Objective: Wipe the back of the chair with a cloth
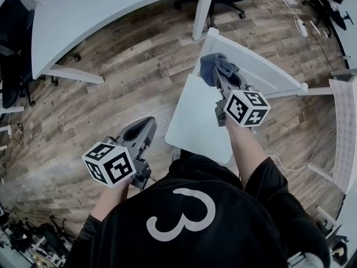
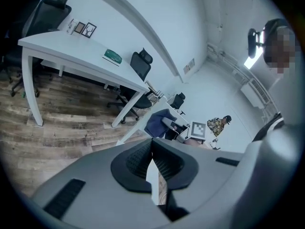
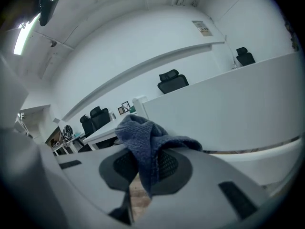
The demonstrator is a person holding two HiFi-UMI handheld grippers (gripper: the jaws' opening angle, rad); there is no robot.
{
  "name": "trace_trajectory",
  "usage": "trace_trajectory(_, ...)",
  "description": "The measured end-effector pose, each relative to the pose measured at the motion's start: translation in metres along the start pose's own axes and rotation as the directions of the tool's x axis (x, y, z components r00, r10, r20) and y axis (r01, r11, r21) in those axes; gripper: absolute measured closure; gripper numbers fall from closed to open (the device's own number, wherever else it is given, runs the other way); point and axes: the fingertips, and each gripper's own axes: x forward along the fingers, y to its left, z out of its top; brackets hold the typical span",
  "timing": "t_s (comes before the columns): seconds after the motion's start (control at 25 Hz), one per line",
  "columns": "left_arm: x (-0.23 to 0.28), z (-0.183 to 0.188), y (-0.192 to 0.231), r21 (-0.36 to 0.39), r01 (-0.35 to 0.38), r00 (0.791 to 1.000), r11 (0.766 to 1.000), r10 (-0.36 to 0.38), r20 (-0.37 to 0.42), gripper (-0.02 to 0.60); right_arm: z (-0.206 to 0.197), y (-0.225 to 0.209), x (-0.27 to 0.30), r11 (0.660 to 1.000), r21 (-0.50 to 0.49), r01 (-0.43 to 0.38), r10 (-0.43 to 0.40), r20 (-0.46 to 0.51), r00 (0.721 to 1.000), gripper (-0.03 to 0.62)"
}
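right hand-held gripper [image 1: 222, 78] clamped on crumpled blue-grey knitted cloth [image 1: 213, 66], at top corner of white flat-panel chair back [image 1: 262, 71] | left hand-held gripper [image 1: 138, 132] closed, empty, over wood-plank floor [image 1: 139, 66] | risk: thin 1-fold grip; hard drag may pull cloth free

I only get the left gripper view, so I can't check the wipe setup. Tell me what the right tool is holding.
Observer: The right tool is shut on the blue cloth, which bunches up over its jaws.
Operator: Say where that cloth sits on the chair.
Observer: Head view puts it near the left end of the white chair back, on the side facing the seat; contact can't be confirmed.
Operator: Now place my left tool.
Observer: The left tool hangs over the wood floor, left of the seat, clear of the chair.
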Motion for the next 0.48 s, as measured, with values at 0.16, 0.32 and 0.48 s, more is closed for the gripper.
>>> trace_trajectory(0.16, -0.007, 0.004, 0.010, -0.024, -0.026, 0.999, 0.999, 0.026, 0.020, 0.568, -0.002, -0.001, 0.022, 1.000, -0.001, 0.008, -0.008, -0.021, 1.000, 0.546)
trace_trajectory(0.32, -0.010, 0.004, 0.017, -0.037, -0.040, 0.999, 0.998, 0.041, 0.026, 0.568, -0.005, -0.009, 0.037, 0.999, 0.001, 0.033, -0.033, -0.033, 0.999, 0.546)
trace_trajectory(0.48, -0.010, 0.005, 0.022, -0.047, -0.049, 0.998, 0.998, 0.051, 0.027, 0.568, -0.005, -0.013, 0.044, 0.999, -0.004, 0.047, -0.047, -0.028, 0.999, 0.546)
